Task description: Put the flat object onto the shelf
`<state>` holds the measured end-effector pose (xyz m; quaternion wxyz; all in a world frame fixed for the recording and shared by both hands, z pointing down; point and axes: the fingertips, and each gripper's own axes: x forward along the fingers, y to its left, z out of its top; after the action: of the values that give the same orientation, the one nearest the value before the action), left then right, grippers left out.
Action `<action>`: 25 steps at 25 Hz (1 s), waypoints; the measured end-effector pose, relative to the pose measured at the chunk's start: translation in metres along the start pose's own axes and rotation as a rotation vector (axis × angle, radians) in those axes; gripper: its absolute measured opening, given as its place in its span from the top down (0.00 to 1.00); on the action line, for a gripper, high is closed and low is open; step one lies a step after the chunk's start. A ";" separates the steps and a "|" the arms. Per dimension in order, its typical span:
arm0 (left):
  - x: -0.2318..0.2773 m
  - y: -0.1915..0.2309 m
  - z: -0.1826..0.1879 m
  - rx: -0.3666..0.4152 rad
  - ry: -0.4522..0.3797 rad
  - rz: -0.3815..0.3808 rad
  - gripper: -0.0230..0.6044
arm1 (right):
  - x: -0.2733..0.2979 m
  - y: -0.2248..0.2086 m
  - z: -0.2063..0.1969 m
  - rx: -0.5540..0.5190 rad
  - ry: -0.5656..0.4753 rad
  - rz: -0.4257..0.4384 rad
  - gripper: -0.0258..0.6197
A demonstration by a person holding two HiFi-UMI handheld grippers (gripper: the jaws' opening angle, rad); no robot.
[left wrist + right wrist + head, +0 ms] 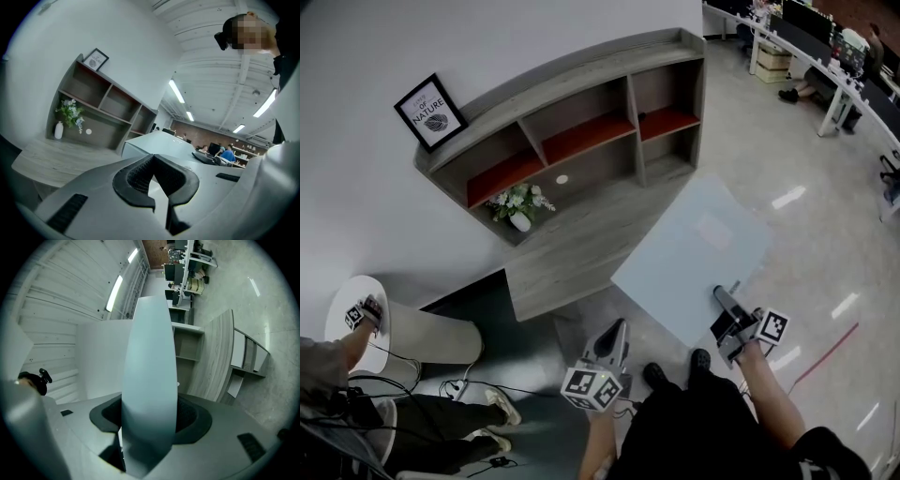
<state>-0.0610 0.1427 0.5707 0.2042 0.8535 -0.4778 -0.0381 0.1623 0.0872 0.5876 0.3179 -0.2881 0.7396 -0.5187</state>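
2 jaws of the right gripper [722, 298] clamp the smooth, pale blue flat object [689, 253] by its near edge, before the grey wood-grain shelf [581, 141]; the left gripper [617, 330] is clenched, empty.

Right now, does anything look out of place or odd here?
Nothing is spilled or broken, and the shelf looks tidy. One thing stands out: the flat panel hangs in the air, gripped at one edge only by the right gripper, jaws closed on it, while the left gripper holds nothing.
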 end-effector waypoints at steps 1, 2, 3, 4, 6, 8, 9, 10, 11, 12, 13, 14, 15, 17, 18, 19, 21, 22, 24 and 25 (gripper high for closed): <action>-0.001 0.001 0.001 -0.005 -0.001 -0.008 0.94 | 0.002 0.001 -0.002 -0.007 0.000 0.000 0.54; -0.002 0.002 0.001 -0.007 0.000 -0.016 0.94 | 0.003 0.001 -0.004 -0.014 0.000 -0.001 0.54; -0.002 0.003 0.002 -0.006 0.002 -0.024 0.94 | 0.004 0.002 -0.005 -0.021 0.000 -0.001 0.54; -0.003 0.004 0.003 -0.003 0.004 -0.032 0.94 | 0.005 0.003 -0.007 -0.027 -0.001 0.000 0.54; -0.005 0.006 0.004 -0.001 0.008 -0.045 0.94 | 0.006 0.006 -0.009 -0.039 -0.002 0.003 0.54; -0.007 0.008 0.007 0.000 0.010 -0.052 0.94 | 0.008 0.011 -0.010 -0.056 0.000 0.007 0.54; -0.007 0.010 0.010 0.001 0.011 -0.054 0.94 | 0.011 0.014 -0.010 -0.065 0.001 0.010 0.54; -0.008 0.012 0.012 0.001 0.013 -0.056 0.94 | 0.014 0.017 -0.009 -0.072 0.000 0.015 0.54; -0.008 0.013 0.014 0.002 0.013 -0.059 0.94 | 0.017 0.020 -0.008 -0.077 -0.001 0.022 0.54; -0.009 0.015 0.016 0.003 0.013 -0.061 0.94 | 0.021 0.024 -0.008 -0.081 -0.002 0.030 0.54; -0.008 0.017 0.018 0.003 0.012 -0.064 0.94 | 0.025 0.028 -0.007 -0.088 0.001 0.039 0.54; -0.007 0.018 0.020 0.003 0.012 -0.066 0.94 | 0.029 0.031 -0.005 -0.098 0.006 0.047 0.54; -0.005 0.020 0.022 0.005 0.013 -0.068 0.94 | 0.035 0.035 -0.003 -0.112 0.015 0.057 0.54; 0.002 0.023 0.025 0.009 0.015 -0.074 0.94 | 0.046 0.042 0.003 -0.146 0.037 0.080 0.54; 0.006 0.024 0.027 0.013 0.016 -0.076 0.94 | 0.052 0.046 0.007 -0.164 0.049 0.095 0.54; 0.011 0.026 0.030 0.017 0.016 -0.077 0.94 | 0.059 0.050 0.012 -0.181 0.061 0.110 0.54; 0.021 0.030 0.038 0.025 0.013 -0.077 0.94 | 0.073 0.056 0.022 -0.207 0.080 0.142 0.54; 0.027 0.032 0.044 0.029 0.008 -0.075 0.94 | 0.081 0.060 0.028 -0.217 0.089 0.158 0.54; 0.040 0.035 0.058 0.042 -0.002 -0.069 0.94 | 0.097 0.067 0.041 -0.232 0.104 0.190 0.54; 0.047 0.036 0.066 0.050 -0.009 -0.067 0.94 | 0.105 0.070 0.048 -0.237 0.109 0.205 0.54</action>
<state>-0.0816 0.0667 0.5306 0.1793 0.8737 -0.4507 -0.0366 0.1257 0.0006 0.4908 0.2925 -0.2178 0.8372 -0.4075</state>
